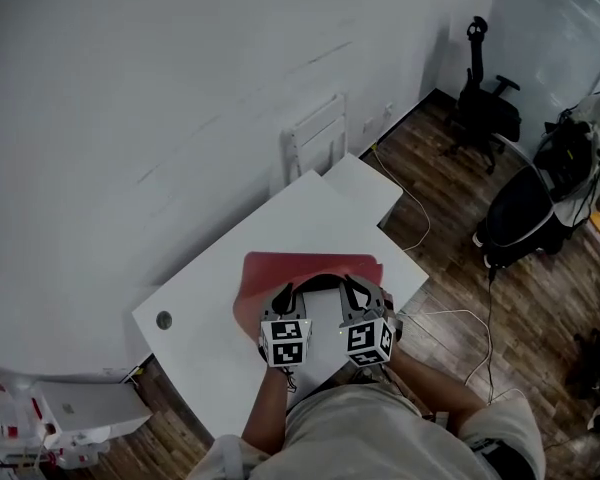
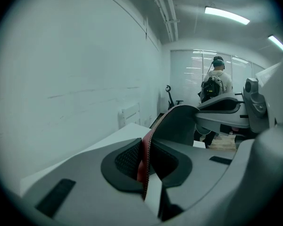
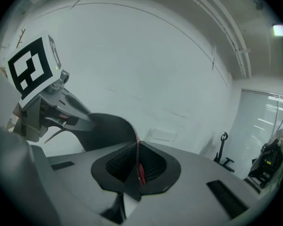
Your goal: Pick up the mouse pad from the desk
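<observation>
A red mouse pad [image 1: 305, 270] with a dark underside hangs over the white desk [image 1: 210, 308], lifted at its near edge and curling upward. My left gripper [image 1: 292, 290] is shut on that near edge, on the left side. In the left gripper view the pad's stitched edge [image 2: 146, 160] runs between the pads and its dark underside [image 2: 179, 124] arches up to the right. My right gripper [image 1: 350, 286] is shut on the same edge further right. The right gripper view has the mouse pad [image 3: 139, 166] pinched on edge between the jaws, with the left gripper's marker cube [image 3: 33, 67] at upper left.
A white slatted chair [image 1: 315, 138] stands against the wall behind the desk. Cables [image 1: 420, 223] trail over the wooden floor to the right. A black office chair [image 1: 480, 98] and dark bags [image 1: 520, 218] stand at the right. A person [image 2: 216, 86] with a backpack stands far off.
</observation>
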The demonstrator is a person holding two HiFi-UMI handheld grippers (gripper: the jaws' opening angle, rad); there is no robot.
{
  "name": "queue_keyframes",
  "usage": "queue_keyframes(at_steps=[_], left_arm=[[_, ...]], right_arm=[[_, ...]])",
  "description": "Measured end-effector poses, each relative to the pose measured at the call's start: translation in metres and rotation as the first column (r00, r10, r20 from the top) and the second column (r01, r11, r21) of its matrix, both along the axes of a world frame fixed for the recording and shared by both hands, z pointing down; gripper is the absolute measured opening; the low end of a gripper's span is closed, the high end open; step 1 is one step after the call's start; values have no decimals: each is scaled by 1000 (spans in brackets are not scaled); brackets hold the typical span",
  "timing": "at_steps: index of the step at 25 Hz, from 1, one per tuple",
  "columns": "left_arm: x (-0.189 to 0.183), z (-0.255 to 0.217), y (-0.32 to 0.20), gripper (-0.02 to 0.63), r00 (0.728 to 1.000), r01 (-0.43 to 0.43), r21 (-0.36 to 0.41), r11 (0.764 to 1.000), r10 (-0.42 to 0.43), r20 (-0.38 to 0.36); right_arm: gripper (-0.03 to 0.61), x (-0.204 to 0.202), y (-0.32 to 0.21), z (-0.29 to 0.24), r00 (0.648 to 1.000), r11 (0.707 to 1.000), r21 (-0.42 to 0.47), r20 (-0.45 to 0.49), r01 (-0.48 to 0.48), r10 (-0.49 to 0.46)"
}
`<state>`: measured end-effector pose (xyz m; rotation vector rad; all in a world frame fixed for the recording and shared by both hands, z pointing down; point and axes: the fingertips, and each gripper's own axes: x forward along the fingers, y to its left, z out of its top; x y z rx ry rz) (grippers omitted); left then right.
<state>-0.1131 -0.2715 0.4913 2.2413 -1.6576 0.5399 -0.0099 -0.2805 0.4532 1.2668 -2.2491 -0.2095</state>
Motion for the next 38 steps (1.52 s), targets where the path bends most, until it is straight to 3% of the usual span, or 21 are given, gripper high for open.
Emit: queue_keyframes(at_steps=[9, 18, 25, 32, 38], left_arm=[[0, -36, -12, 40, 999, 50, 90, 995, -48, -25], [-4, -70, -26, 37, 992, 101, 169, 980, -86, -91], [-8, -106, -29, 34, 982, 147, 243, 959, -113, -151], [1, -151, -33, 28, 972, 156, 334, 930, -84, -222], [9, -199, -18, 28, 969, 140, 417, 898, -38, -243]], right_arm=[[51, -9, -6, -35, 993, 999, 19, 109, 33, -35], [51, -17, -14, -68, 986, 995, 82, 150, 60, -72], [51, -18, -13, -99, 973, 987, 143, 205, 77, -105], [51, -28, -7, -136, 949, 972, 209, 272, 104, -160], [49, -17, 10, -193, 903, 955, 283, 381, 88, -196]])
